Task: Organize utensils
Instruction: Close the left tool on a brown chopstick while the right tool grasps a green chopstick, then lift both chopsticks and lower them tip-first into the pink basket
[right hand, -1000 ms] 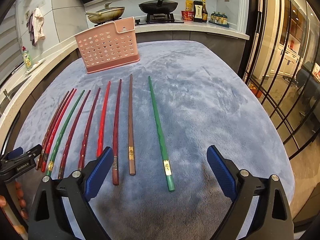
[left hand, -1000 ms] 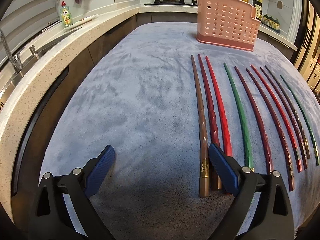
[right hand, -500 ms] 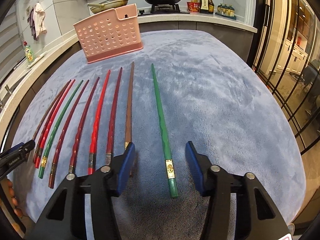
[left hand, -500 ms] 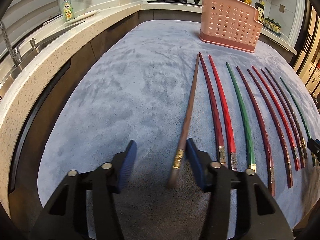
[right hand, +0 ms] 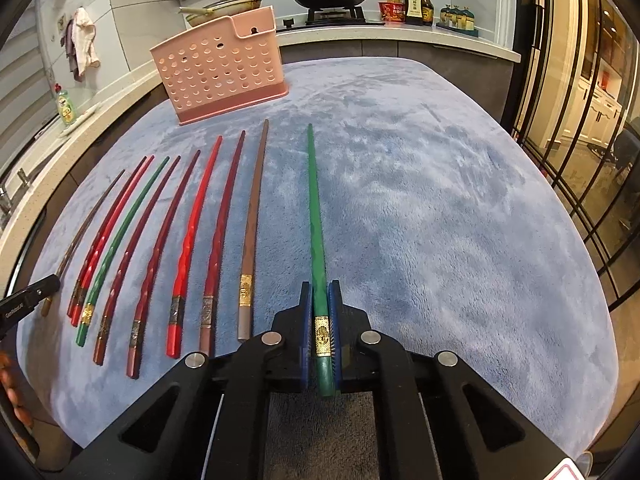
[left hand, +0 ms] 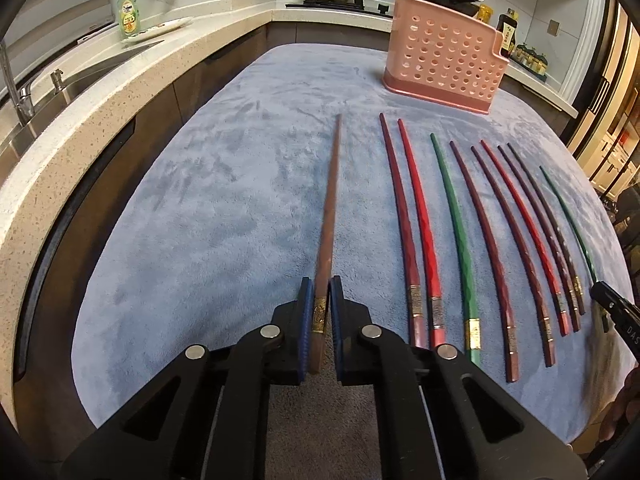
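Left wrist view shows the left tool (left hand: 319, 322) pinching a brown chopstick (left hand: 329, 216) by its thick end, at the gold band, so the long thin part stays free. This chopstick is at the left edge of the row; its long axis runs away from the camera and the tip points toward the far side of the bench (left hand: 200, 208), left of the pink holder (left hand: 442, 60). To its right the other chopsticks (left hand: 460, 216) lie side by side on the blue cloth, thick ends near — probably laid so for easy picking.

Right wrist view shows the right tool (right hand: 320, 328) pressed on a green chopstick (right hand: 314, 200), also at the banded thick end. It lies at the right of the row, a little apart from its neighbours, its tip pointing to the far side, right of the holder. I judge both are gripped so — thin tips forward — to drop them into the holder.
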Demonstrator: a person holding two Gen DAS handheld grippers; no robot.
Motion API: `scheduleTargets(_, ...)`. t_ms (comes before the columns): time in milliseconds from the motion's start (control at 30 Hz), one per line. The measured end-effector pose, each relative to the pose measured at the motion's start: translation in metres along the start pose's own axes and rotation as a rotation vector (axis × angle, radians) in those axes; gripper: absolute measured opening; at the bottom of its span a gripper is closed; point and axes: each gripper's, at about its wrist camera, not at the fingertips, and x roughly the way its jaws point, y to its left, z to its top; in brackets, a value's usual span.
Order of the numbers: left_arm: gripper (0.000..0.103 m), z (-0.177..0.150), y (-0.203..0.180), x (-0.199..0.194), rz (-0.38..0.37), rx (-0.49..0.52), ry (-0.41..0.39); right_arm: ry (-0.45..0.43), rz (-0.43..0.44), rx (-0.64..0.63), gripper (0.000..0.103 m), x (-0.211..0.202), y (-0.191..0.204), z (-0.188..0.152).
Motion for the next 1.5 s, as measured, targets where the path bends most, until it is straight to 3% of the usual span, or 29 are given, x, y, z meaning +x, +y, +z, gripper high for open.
scheduleTargets(233, 0.007, 0.007, 0.000, -0.028, -0.013, -0.008, -0.046, -0.059, 0.022, 0.009, 0.007, -0.032, 0.000, 0.008)
scheduleTargets(500, 0.007, 0.044, -0.001, -0.076, -0.034, 0.001, -0.160, -0.182, 0.063, 0.028, 0.007, -0.079, -0.003, 0.049)
scheduleTargets(1000, 0.007, 0.181, -0.029, -0.128, -0.103, 0.037, -0.375, -0.394, 0.169, 0.049, 0.007, -0.119, 0.015, 0.180)
scheduleTargets(1233, 0.007, 0.256, -0.053, -0.157, -0.145, 0.014, -0.550, -0.488, 0.240, 0.064, 0.007, -0.115, 0.035, 0.245)
scheduleTargets(1367, 0.007, 0.297, -0.067, -0.156, -0.166, -0.006, -0.626, -0.553, 0.272, 0.091, 0.007, -0.108, 0.045, 0.288)
scheduleTargets(1500, 0.007, 0.325, -0.077, -0.138, -0.173, -0.018, -0.641, -0.587, 0.291, 0.103, 0.007, -0.093, 0.056, 0.322)
